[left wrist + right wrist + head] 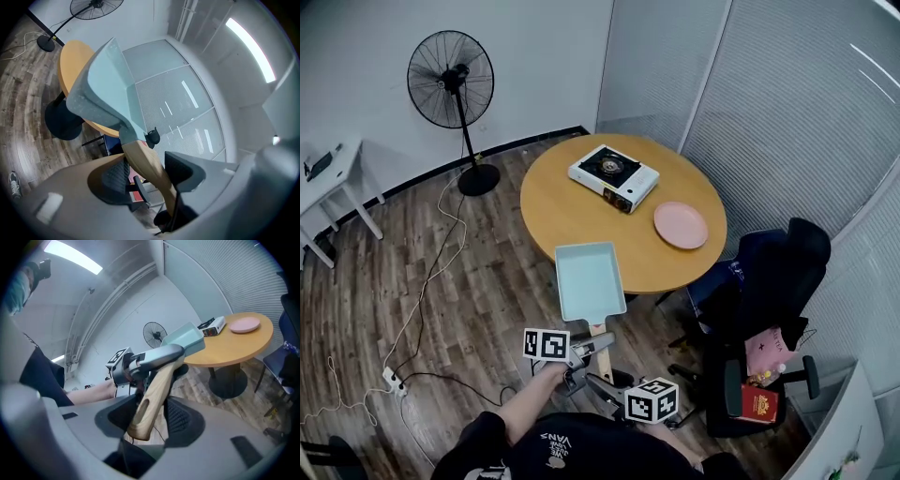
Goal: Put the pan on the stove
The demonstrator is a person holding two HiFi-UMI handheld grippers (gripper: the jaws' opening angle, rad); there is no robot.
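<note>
A pale teal rectangular pan [589, 279] with a wooden handle [599, 330] is held over the near edge of the round wooden table [562, 211]. My left gripper [589, 348] is shut on the handle close to the pan. My right gripper [602, 380] is shut on the handle's end. The left gripper view shows the handle [149, 161] running between the two pads [110, 176] of the left gripper [147, 169], with the pan [104, 89] above. In the right gripper view, the right gripper [151, 412] clamps the handle's end [149, 401]. The white portable stove [613, 176] sits at the table's far side.
A pink plate [681, 225] lies on the table's right part. A dark office chair [769, 281] with a red book [758, 404] stands to the right. A floor fan [452, 84] and cables [422, 300] are on the left, over wooden floor.
</note>
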